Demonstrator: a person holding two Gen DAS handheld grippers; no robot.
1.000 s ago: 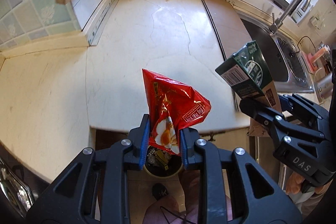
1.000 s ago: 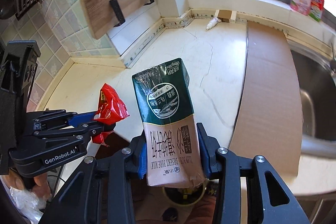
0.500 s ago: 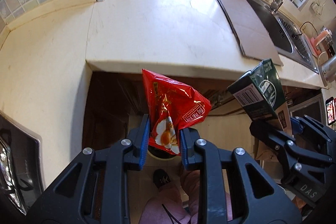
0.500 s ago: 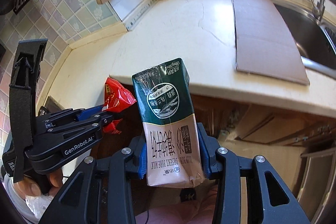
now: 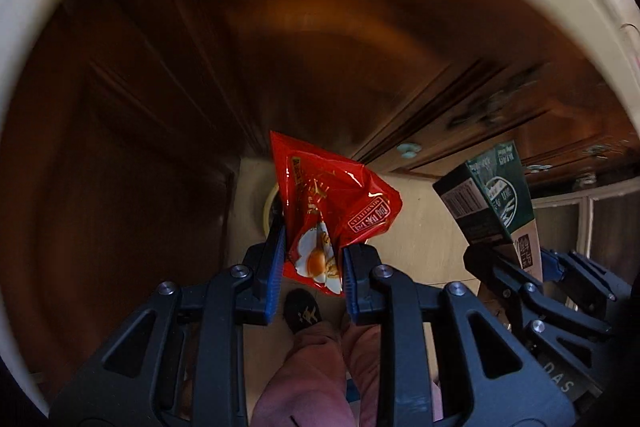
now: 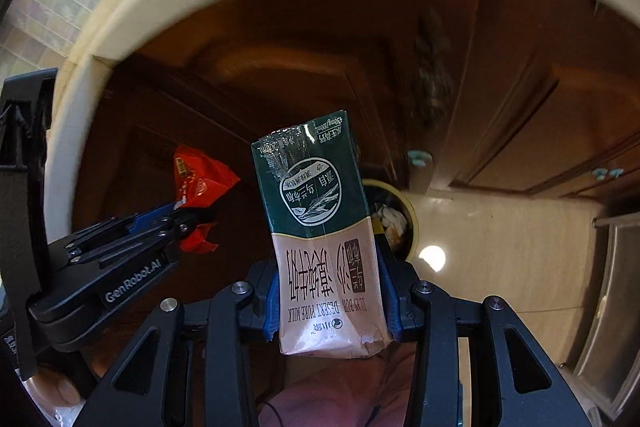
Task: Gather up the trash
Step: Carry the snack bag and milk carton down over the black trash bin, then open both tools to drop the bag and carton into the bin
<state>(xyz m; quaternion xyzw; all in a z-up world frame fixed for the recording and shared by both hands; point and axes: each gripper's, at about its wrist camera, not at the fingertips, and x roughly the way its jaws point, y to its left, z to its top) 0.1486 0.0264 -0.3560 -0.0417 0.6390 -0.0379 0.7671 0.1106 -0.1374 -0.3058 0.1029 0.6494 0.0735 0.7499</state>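
Left gripper [image 5: 313, 263]: jaws narrowed onto a red snack wrapper [image 5: 332, 211], blue pads pinching its lower end; the crumpled top sticks out ahead of the fingers.
Right gripper [image 6: 330, 297]: partly closed on a green-and-tan milk carton [image 6: 320, 227], clamped at its tan end, green end jutting forward.
Trash bin [image 6: 404, 223]: on the floor just past the carton's far side, rubbish inside; from the left gripper it peeks out behind the wrapper.
Cabinet doors [image 5: 160, 107]: dark wood, beyond both grippers.
Person's leg [image 5: 316, 367]: below the left gripper, in pink trousers.
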